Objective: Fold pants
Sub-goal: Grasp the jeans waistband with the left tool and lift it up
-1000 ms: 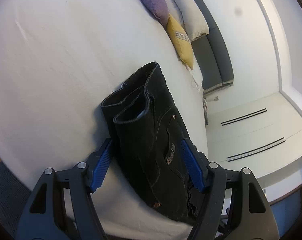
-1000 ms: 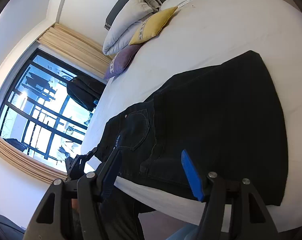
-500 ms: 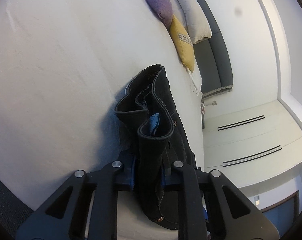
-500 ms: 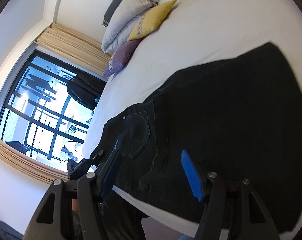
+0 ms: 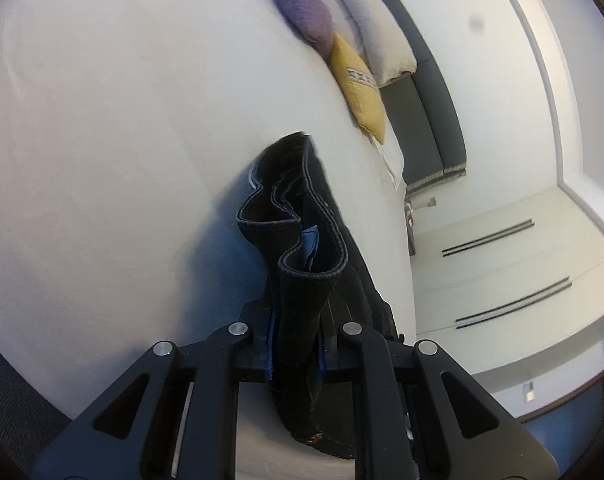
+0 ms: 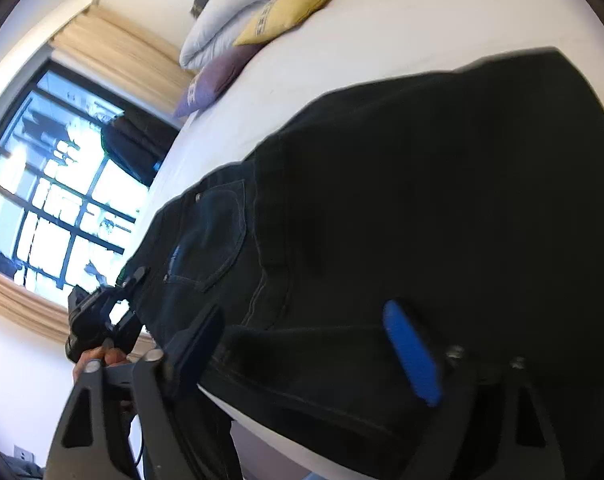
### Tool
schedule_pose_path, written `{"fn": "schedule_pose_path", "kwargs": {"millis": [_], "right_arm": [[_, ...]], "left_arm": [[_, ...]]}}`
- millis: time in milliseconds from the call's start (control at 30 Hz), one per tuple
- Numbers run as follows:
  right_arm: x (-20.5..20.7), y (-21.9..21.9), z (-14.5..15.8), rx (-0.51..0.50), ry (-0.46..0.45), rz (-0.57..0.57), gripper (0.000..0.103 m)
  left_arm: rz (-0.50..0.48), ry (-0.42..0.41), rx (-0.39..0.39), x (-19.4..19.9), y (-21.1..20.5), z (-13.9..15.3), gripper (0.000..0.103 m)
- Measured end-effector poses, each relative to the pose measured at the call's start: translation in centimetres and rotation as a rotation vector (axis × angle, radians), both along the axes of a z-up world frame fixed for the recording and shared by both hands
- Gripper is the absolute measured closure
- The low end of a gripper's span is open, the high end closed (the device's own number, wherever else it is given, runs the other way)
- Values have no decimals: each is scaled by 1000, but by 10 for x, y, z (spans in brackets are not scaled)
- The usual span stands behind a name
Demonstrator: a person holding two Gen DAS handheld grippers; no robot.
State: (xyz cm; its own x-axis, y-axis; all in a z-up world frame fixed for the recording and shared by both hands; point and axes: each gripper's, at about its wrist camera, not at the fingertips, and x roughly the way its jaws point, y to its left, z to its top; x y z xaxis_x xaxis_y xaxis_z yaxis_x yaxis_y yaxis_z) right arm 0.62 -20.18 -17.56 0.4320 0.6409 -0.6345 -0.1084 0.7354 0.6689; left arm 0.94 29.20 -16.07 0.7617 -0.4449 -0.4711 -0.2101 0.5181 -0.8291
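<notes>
Black denim pants (image 6: 422, 200) lie flat across the white bed (image 6: 382, 40), reaching to its near edge. In the left wrist view the pants' waist end (image 5: 298, 292) stands bunched upright in folds. My left gripper (image 5: 296, 344) is closing and its blue pads press on that bunch. The left gripper (image 6: 102, 312) also shows in the right wrist view at the pants' left end, held by a hand (image 6: 98, 360). My right gripper (image 6: 302, 316) hovers low over the pants' near edge by the back pocket, its jaws opening wide. The cloth lies under and between them, unpinched.
Purple (image 5: 302, 16), yellow (image 5: 358, 84) and white pillows (image 5: 374, 28) lie at the bed's head against a grey headboard (image 5: 422, 100). A large window (image 6: 54, 200) with beige curtains is beyond the bed's far side. White sheet stretches past the pants.
My left gripper went from open around the waist end to shut on it, bunching the cloth up. My right gripper dropped closer to the pants and its jaws spread wider.
</notes>
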Motion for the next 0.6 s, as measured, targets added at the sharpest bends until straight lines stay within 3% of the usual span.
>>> {"fn": "schedule_pose_path", "kwargs": {"millis": [133, 267, 467, 600], "right_arm": [[2, -25, 15, 179, 55, -69, 19], [9, -36, 31, 215, 51, -85, 18], [37, 8, 62, 183, 65, 55, 14], [68, 67, 87, 104, 115, 220, 14]], "left_arm": [[-48, -45, 86, 4, -15, 27, 91], [-98, -96, 175, 8, -37, 54, 91], [-206, -164, 314, 3, -84, 84, 91], [-276, -195, 400, 1, -117, 94, 91]]}}
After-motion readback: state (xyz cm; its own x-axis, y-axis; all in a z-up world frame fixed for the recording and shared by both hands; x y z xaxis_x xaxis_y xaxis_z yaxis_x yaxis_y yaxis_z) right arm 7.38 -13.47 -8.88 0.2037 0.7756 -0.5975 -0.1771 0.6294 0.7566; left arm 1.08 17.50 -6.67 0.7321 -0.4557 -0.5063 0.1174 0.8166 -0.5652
